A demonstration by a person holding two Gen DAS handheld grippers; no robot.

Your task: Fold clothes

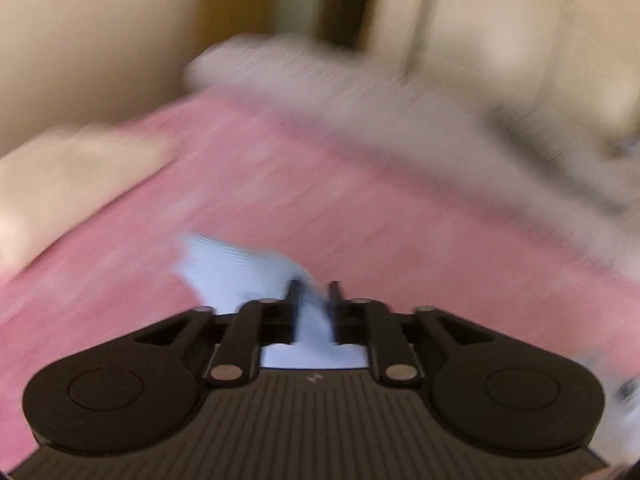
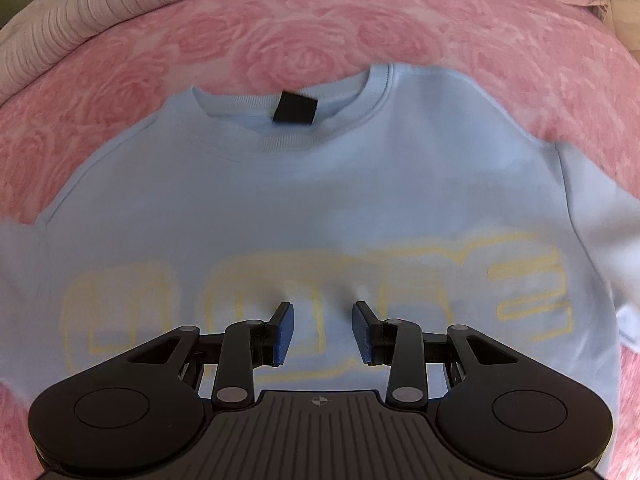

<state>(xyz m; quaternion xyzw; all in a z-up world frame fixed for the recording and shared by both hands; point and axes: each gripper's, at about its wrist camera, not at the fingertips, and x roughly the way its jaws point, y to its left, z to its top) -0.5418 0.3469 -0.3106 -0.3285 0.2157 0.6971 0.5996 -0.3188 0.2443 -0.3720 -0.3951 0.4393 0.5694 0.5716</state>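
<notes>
A light blue sweatshirt (image 2: pixel 300 184) with pale yellow outlined lettering lies face up on the pink rose-patterned bed cover (image 2: pixel 304 40), its collar and black neck label (image 2: pixel 294 107) pointing away from me. My right gripper (image 2: pixel 322 306) stands open over the chest print, and its fingertips (image 2: pixel 285 312) dent the cloth. The left wrist view is smeared by motion. There a fold of the same light blue fabric (image 1: pixel 232 268) runs up between the fingers of my left gripper (image 1: pixel 316 286), which is shut on it above the bed cover (image 1: pixel 320 184).
A striped grey-white duvet (image 2: pixel 80 32) is bunched along the far edge of the bed. In the left wrist view a cream pillow (image 1: pixel 72 176) lies at the left, a pale blanket (image 1: pixel 320 80) at the back, with a beige wall and wooden furniture behind.
</notes>
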